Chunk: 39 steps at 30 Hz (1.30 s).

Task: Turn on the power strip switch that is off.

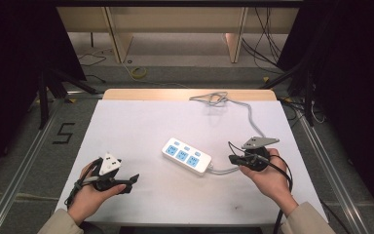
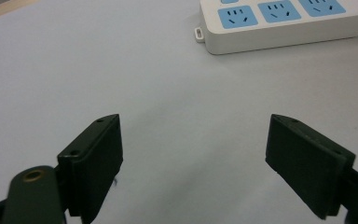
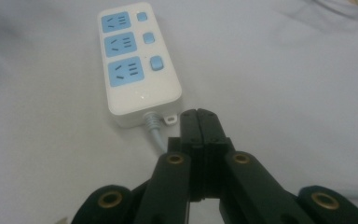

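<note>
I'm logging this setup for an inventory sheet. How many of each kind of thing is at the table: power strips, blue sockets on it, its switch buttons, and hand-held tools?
Power strip: 1
Blue sockets on it: 3
Switch buttons on it: 3
Hand-held tools: 2, the left tool with jaws open, the right tool with jaws shut
Total: 9

The power strip (image 1: 187, 155) lies on the table (image 1: 126, 126), between the two grippers. It sits ahead of the left gripper's (image 1: 132, 179) fingers (image 2: 93, 158) and off to their right, well apart from them. The right gripper's (image 1: 233, 159) fingertips (image 3: 200, 126) rest just beside the strip's near end, where its cord (image 3: 156, 133) comes out, the cord passing to their left. Beyond those fingers the cord runs on to a bundle (image 1: 213, 99) at the table's far edge
</note>
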{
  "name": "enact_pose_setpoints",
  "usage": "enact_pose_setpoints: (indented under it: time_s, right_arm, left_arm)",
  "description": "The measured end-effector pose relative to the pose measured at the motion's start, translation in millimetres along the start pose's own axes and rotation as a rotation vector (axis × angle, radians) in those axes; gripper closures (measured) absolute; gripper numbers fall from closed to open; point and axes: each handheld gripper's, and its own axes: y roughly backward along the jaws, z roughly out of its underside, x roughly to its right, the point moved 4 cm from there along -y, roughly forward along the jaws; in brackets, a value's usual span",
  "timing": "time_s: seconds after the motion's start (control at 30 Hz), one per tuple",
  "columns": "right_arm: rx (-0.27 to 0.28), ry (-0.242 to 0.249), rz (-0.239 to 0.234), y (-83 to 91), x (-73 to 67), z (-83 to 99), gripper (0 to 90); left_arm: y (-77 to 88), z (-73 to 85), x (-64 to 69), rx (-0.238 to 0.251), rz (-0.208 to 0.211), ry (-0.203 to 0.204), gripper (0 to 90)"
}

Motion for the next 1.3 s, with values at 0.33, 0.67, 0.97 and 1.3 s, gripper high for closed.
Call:
enact_pose_setpoints:
  time_s: [0.33,0.67,0.97,1.3]
  right_arm:
    - [0.005,0.009,-0.007,-5.1,-2.3,-7.0,90.0]
    - [0.001,0.016,-0.015,-11.1,-5.4,-13.9,90.0]
    - [-0.004,0.025,-0.021,-17.4,-7.7,-19.9,90.0]
    - [-0.012,0.024,-0.034,-23.5,-10.1,-25.6,90.0]
  left_arm:
    - [0.1,-0.4,0.3,0.003,0.001,0.001,18.4]
    - [0.3,-0.4,0.1,0.003,0.001,0.001,18.3]
    - [0.3,-0.6,0.1,0.008,-0.001,0.002,18.3]
    - [0.5,-0.6,0.1,0.007,-0.001,0.002,18.3]
